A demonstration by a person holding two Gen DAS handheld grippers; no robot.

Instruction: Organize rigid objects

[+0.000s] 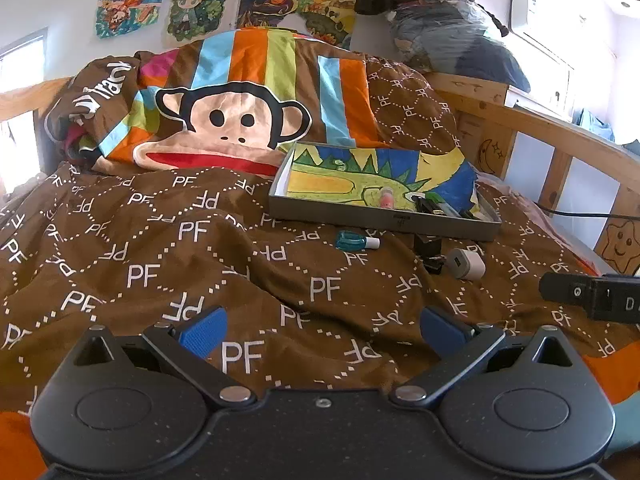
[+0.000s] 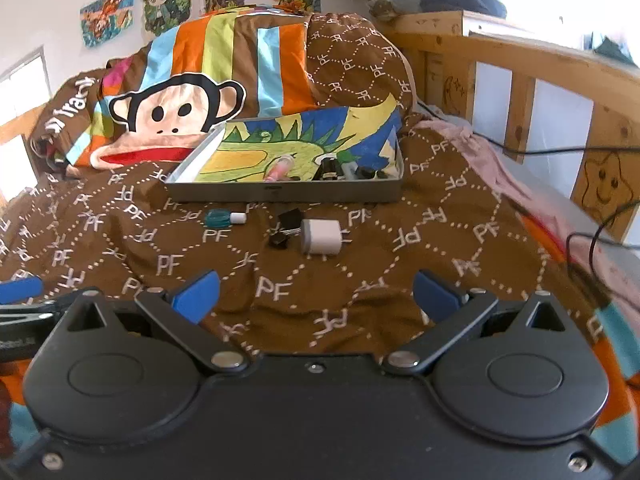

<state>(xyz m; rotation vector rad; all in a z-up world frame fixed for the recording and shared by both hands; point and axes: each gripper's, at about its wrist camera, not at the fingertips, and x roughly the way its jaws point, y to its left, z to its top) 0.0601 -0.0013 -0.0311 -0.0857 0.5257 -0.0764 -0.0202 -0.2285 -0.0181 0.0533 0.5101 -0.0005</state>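
A shallow grey tray (image 1: 384,222) (image 2: 280,194) lined with a dinosaur drawing lies on the brown bedspread and holds a pink item (image 1: 386,200) (image 2: 280,170) and several dark small objects. In front of it on the cover lie a teal bottle with a white cap (image 1: 356,241) (image 2: 224,218), black binder clips (image 1: 430,254) (image 2: 285,228) and a white USB charger (image 1: 466,264) (image 2: 322,236). My left gripper (image 1: 322,330) is open over the bedspread, well short of these. My right gripper (image 2: 316,294) is open too, just short of the charger.
A monkey-print pillow (image 1: 224,120) (image 2: 176,108) rises behind the tray. A wooden bed rail (image 1: 560,140) (image 2: 540,64) with black cables (image 2: 580,240) runs along the right. The right gripper's body (image 1: 592,296) shows at the left view's right edge; the left one's blue finger (image 2: 20,288) shows at the right view's left edge.
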